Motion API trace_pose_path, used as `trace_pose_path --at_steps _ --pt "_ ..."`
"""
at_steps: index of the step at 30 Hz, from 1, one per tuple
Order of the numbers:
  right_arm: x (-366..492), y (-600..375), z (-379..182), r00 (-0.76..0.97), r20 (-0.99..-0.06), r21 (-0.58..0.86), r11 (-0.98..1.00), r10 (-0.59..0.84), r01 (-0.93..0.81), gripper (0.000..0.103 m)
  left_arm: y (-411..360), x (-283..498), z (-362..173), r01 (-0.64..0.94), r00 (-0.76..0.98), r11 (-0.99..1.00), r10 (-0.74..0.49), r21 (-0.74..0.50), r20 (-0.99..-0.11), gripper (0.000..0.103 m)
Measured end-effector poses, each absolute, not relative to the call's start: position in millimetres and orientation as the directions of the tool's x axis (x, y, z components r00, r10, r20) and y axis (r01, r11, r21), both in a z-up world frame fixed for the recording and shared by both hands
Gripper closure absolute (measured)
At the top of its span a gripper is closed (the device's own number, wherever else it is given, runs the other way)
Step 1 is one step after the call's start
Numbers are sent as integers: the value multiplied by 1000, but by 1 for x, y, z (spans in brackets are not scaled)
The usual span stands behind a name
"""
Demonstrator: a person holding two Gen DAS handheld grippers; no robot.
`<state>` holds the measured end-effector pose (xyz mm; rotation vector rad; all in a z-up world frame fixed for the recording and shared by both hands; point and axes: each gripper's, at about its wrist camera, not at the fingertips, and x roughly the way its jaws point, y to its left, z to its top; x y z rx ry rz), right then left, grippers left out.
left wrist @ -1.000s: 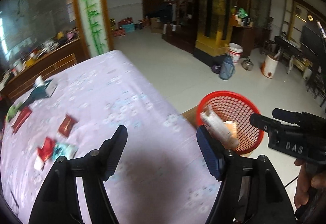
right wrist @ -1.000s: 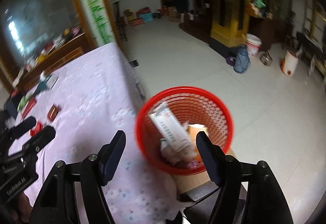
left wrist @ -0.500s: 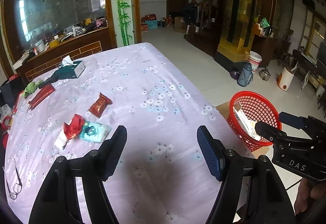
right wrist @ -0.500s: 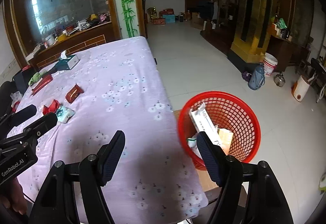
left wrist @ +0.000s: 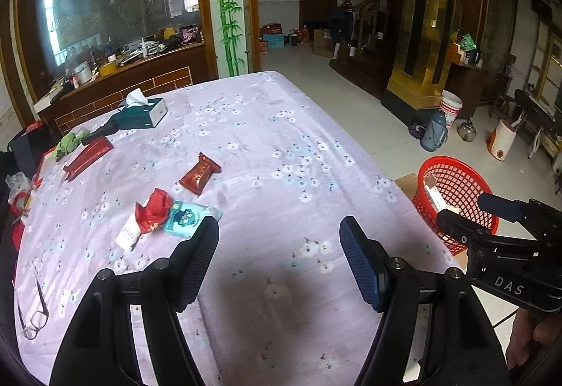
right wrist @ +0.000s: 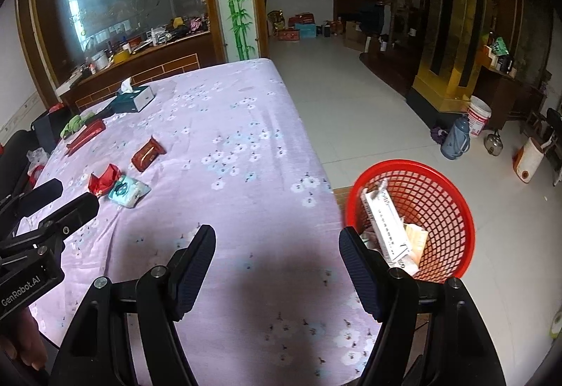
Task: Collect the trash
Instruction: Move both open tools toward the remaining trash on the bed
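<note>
A red mesh basket (right wrist: 439,196) (left wrist: 460,182) stands on the floor by the table's right edge, holding a white box (right wrist: 386,224) and other scraps. On the purple flowered tablecloth (left wrist: 274,154) lie a dark red snack wrapper (left wrist: 199,173) (right wrist: 147,154), a crumpled red wrapper (left wrist: 152,210) (right wrist: 103,179) and a teal tissue pack (left wrist: 188,219) (right wrist: 128,190). My left gripper (left wrist: 279,242) hovers open over the near table, right of those wrappers. My right gripper (right wrist: 277,245) is open and empty at the table's near right side, beside the basket.
A teal tissue box (left wrist: 142,113), a long red packet (left wrist: 87,157) and a green cloth (left wrist: 68,142) lie at the far left. Glasses (left wrist: 33,312) rest near the left edge. A thermos (right wrist: 455,136), a bucket (right wrist: 479,115) and a kettle (right wrist: 493,143) stand on the tiled floor.
Both grippers have swung left, away from the basket and back over the table. The wrappers have come closer in the left wrist view. Both stay open and empty.
</note>
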<state>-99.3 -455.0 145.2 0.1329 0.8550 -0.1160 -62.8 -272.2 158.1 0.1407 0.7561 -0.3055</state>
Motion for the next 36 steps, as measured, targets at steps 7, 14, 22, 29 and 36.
trace_pose_path --at_steps 7,14,22,29,36 --pt "-85 -430 140 642 -766 75 992 -6 100 26 -247 -60 153 267 686 964 -182 12 -705 33" --pt "-71 -393 135 631 -774 73 997 47 15 26 -208 -63 149 181 685 984 -124 3 -718 33" --pt "-56 -352 125 598 -787 137 988 156 -77 26 -149 -72 142 57 667 998 -51 -17 -743 33" --pt "-18 -314 110 517 -788 275 942 336 -192 26 -94 -82 132 -48 638 998 3 -36 -770 33" --pt "40 -259 79 466 -817 171 914 340 -367 26 -49 -86 121 -60 603 997 -9 -57 -797 33"
